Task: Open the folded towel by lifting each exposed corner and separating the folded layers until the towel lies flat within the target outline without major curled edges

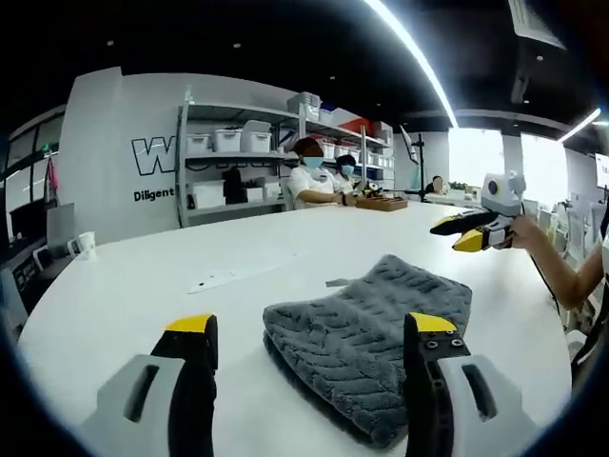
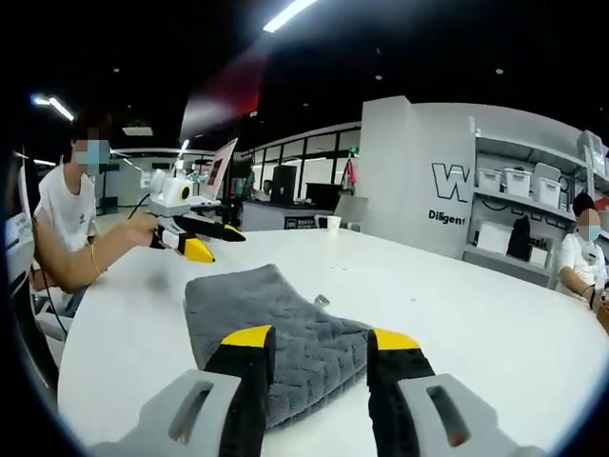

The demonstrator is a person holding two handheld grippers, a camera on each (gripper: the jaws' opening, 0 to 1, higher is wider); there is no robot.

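The folded grey towel (image 1: 376, 338) lies on the white table (image 1: 143, 295) — the left gripper (image 1: 309, 347) and the right gripper (image 2: 309, 352) hover over it, jaws apart, holding nothing.

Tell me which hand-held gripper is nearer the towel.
Left, probably, though it is close. Both hang open just off the towel's edges, but it looms larger before the left hand-held gripper than before the right hand-held gripper.

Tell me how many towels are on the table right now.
1: a single folded grey ribbed towel lies on the white round table, just ahead of the left gripper and the right gripper. Another layer underneath could be hidden.
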